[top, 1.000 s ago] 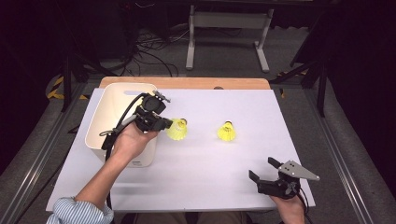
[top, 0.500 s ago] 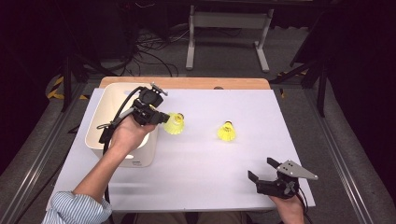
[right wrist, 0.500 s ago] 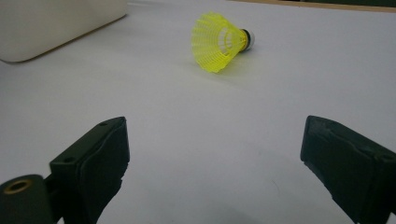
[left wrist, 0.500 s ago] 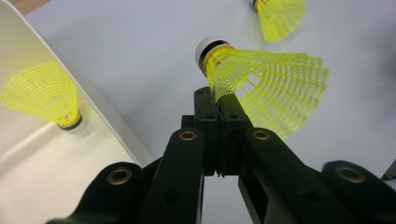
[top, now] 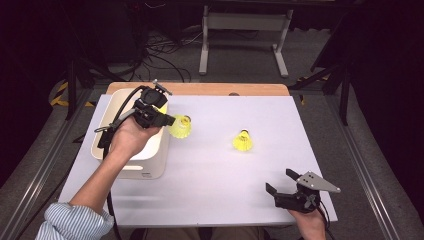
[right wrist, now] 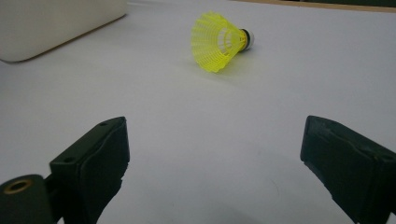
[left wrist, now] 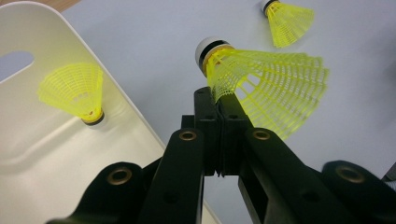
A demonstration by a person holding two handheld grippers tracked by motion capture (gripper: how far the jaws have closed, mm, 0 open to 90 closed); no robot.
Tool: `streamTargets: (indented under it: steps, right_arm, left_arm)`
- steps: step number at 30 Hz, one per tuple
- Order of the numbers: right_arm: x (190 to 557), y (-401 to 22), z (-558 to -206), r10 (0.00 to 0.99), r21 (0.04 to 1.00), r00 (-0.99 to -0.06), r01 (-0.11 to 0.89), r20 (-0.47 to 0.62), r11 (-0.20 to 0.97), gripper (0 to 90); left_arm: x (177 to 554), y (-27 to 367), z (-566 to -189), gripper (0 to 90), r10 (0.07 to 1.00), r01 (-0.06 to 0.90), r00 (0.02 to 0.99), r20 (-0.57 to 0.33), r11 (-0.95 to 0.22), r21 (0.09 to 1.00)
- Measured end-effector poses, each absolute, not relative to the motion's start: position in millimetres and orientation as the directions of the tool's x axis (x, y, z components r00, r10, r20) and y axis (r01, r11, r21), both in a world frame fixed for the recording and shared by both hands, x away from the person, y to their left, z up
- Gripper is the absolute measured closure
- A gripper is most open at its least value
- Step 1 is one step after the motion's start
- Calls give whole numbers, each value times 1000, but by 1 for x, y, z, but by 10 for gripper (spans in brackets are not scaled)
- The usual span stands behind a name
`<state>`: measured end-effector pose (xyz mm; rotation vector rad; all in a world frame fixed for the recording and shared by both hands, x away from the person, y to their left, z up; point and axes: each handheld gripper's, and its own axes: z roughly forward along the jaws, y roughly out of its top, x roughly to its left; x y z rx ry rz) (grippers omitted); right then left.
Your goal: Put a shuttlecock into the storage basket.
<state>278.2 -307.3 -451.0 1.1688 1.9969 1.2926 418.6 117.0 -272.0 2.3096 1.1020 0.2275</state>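
Bare table [top: 210, 190] ahead (one shuttlecock [top: 242, 141] midway); bin [top: 150, 165] leftward.

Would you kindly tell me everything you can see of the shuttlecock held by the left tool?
The held shuttlecock has a bright yellow, net-like plastic skirt, a white rounded head and a dark band with an orange ring below it. The left tool is shut on the skirt's edge, holding it clear of the white table, beside the white bin. Nothing else touches it.

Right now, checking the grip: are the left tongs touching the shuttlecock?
Touching. The left gripper view shows the left tongs pinched shut on the shuttlecock skirt's edge.
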Motion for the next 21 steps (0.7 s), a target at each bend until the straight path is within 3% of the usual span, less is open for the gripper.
streamTargets:
  steps: [21]
  right_arm:
    - [278,-307,-452,854,897,-518,398,45,194,88]
  left_arm:
    - [413,139,-257,891,788,666,612,-69,-466,583]
